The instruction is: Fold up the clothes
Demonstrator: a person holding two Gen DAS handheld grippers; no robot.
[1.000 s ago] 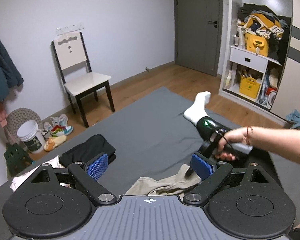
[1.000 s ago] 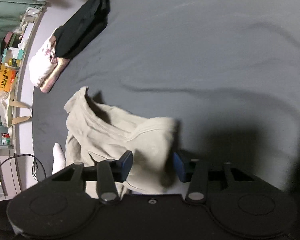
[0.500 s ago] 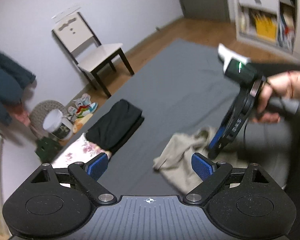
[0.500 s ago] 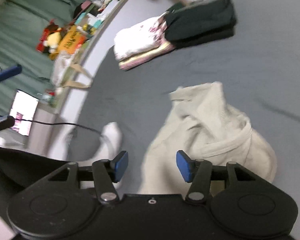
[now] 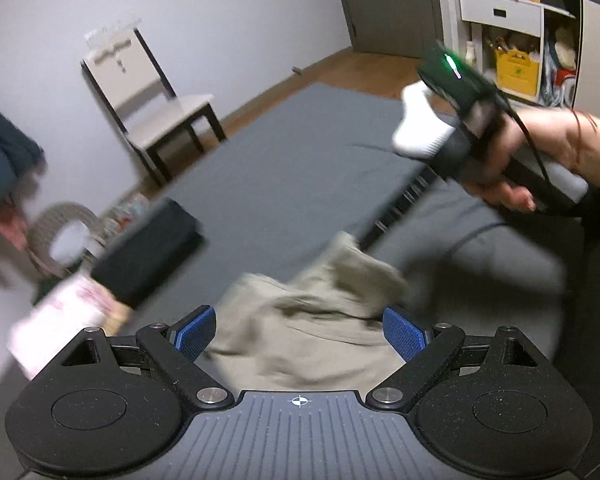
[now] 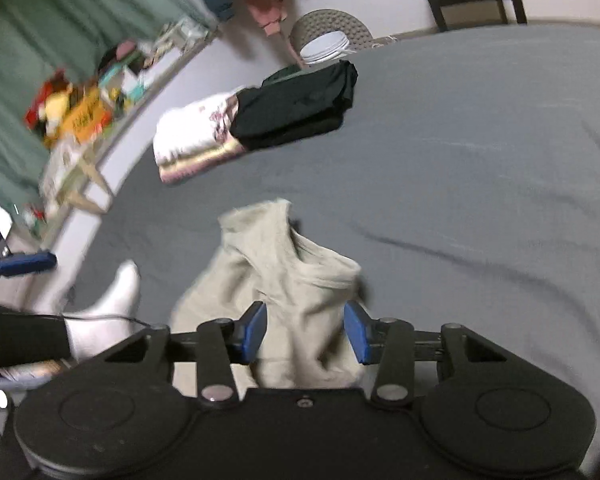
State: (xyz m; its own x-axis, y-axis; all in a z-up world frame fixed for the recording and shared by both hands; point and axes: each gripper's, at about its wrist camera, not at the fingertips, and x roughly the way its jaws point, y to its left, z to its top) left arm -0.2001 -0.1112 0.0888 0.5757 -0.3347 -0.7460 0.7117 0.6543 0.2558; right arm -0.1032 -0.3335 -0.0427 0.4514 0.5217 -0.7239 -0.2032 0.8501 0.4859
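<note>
A crumpled beige garment (image 5: 316, 320) (image 6: 288, 280) lies bunched on the grey bed (image 5: 300, 168) (image 6: 460, 168), right in front of both grippers. My left gripper (image 5: 300, 330) is open, its blue pads (image 5: 194, 330) straddling the near edge of the cloth. My right gripper (image 6: 306, 334) is open too, with the beige cloth lying between and beyond its pads (image 6: 254, 330). In the left wrist view a hand (image 5: 512, 160) holds the right gripper up at the right, above the bed.
A folded stack, black garment (image 6: 296, 104) over white and pink ones (image 6: 192, 136), sits at the bed's far left edge. A foot in a white sock (image 6: 108, 300) rests on the bed by me. A chair (image 5: 148, 96), a basket and shelves stand beyond.
Both views have swung and closed in on the beige garment, which now lies between each gripper's pads. The right gripper has risen in the left wrist view. Both stay open.
</note>
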